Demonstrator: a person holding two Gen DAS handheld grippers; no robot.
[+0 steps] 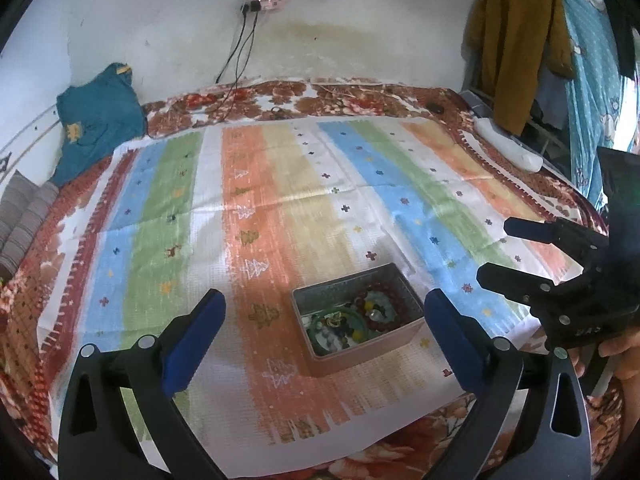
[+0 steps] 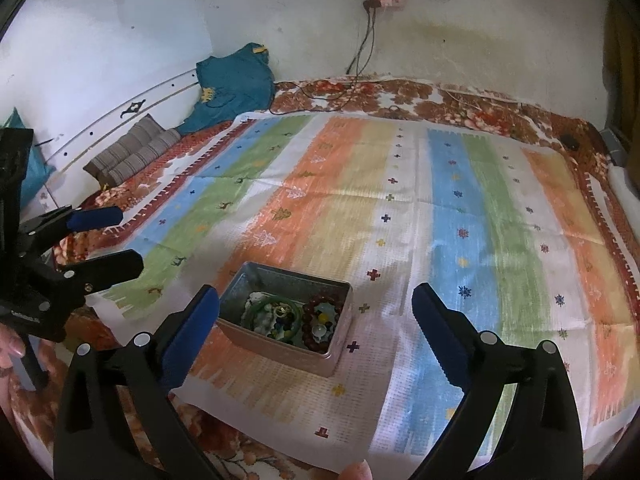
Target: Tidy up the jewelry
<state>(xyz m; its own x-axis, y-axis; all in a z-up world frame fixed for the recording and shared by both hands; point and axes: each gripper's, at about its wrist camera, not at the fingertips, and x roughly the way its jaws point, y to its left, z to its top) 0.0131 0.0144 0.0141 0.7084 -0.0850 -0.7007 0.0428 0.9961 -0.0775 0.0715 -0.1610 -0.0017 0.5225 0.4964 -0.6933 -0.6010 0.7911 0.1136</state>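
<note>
Left wrist view above the striped cloth (image 1: 280, 200) facing the wall, right wrist view alongside, both sharing the metal jewelry box (image 1: 356, 316) (image 2: 284, 316) close below

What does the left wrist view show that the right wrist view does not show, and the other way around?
Only the left wrist view shows the brown garment and the blue patterned curtain hanging at the right, and a white object at the bed edge. Only the right wrist view shows the striped grey cushions by the wall. Both show the metal tin of jewelry, with a green bangle and dark red bead bracelet, on the striped cloth, the teal shirt, and both grippers with jaws open, left gripper and right gripper.
</note>
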